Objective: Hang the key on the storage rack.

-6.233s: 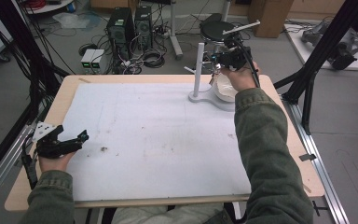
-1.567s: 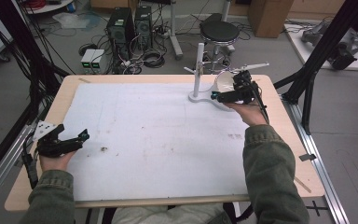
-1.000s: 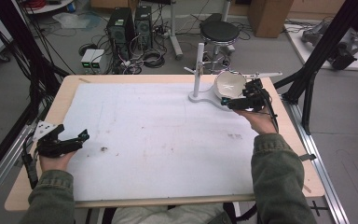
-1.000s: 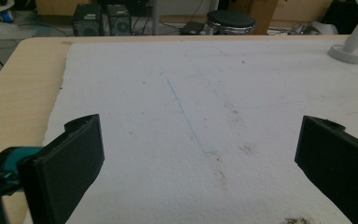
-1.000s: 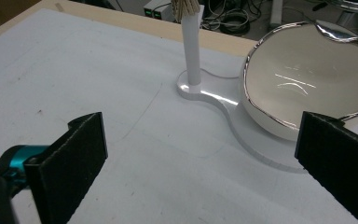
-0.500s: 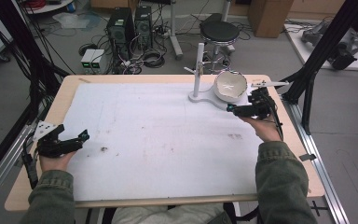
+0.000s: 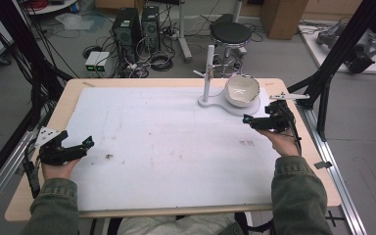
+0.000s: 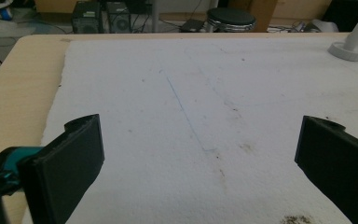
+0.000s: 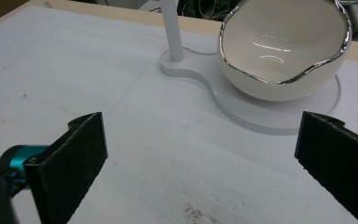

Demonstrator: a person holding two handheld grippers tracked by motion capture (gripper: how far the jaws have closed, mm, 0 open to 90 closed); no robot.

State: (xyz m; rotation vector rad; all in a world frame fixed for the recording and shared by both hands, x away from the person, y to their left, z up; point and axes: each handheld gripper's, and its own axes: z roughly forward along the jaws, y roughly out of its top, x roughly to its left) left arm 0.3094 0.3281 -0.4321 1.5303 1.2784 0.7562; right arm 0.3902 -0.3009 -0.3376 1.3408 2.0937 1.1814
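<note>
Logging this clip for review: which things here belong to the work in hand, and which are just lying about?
In the job:
- white bowl, on the round end of the white stand
- right gripper, open, beside the bowl, apart from it

Just about:
- left gripper, open, at the near left
- white mat
- stool and computer towers on the floor

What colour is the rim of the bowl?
Silver, on a white bowl; clearest in the right gripper view.

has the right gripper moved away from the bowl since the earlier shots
Yes. The right gripper has drawn back toward the person, from over the bowl to the mat just in front of the white stand. Fingers open, empty.
</note>
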